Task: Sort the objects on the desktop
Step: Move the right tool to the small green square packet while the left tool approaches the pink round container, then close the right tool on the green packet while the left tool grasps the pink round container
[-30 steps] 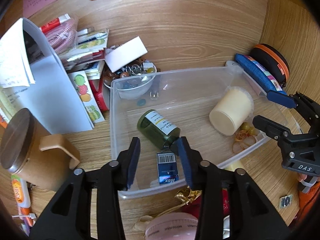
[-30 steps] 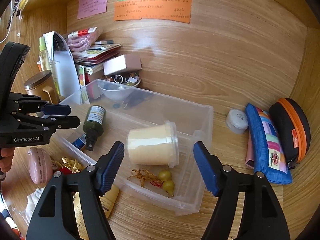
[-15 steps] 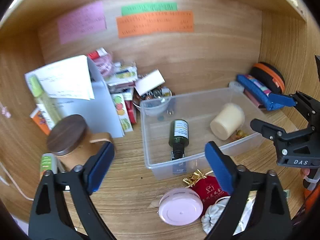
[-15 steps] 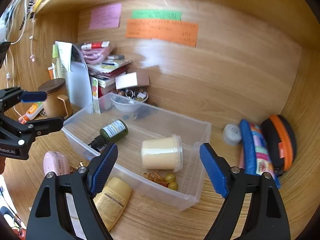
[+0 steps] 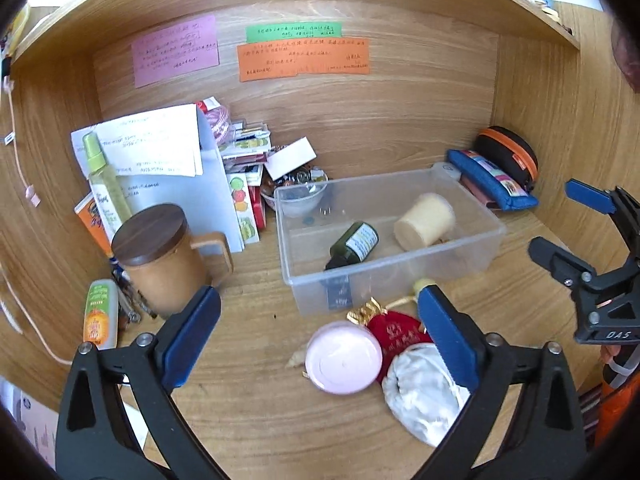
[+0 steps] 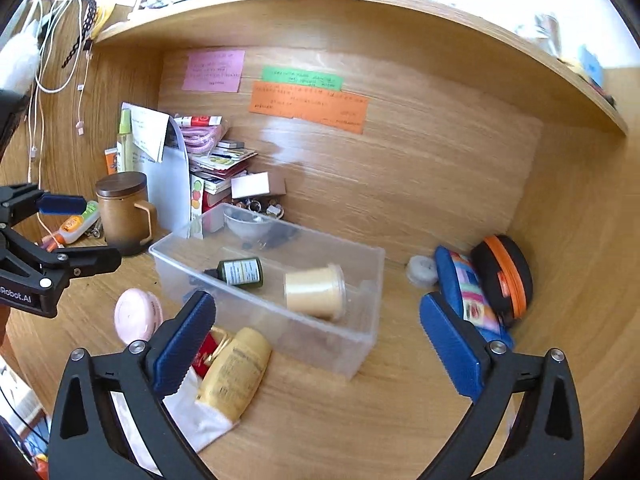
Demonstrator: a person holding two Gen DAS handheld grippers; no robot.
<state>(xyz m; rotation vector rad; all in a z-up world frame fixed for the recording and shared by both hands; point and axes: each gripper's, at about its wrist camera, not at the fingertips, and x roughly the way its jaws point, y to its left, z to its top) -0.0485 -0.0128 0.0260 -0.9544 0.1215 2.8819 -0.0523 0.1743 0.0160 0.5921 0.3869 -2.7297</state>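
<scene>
Beyond opening fingers [image 5: 192,336]: bin [image 5: 384,276]; nothing gripped

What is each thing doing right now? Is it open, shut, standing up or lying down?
clear bin: open-topped, holding two things
green bottle: lying on its side in the bin
cream cup: tipped over in the bin
brown mug: upright, lid on
pink round case: lying flat, shut
orange-trimmed pouch: zipped shut
left gripper: jaws opening, nothing between them
right gripper: jaws opening, nothing between them
</scene>
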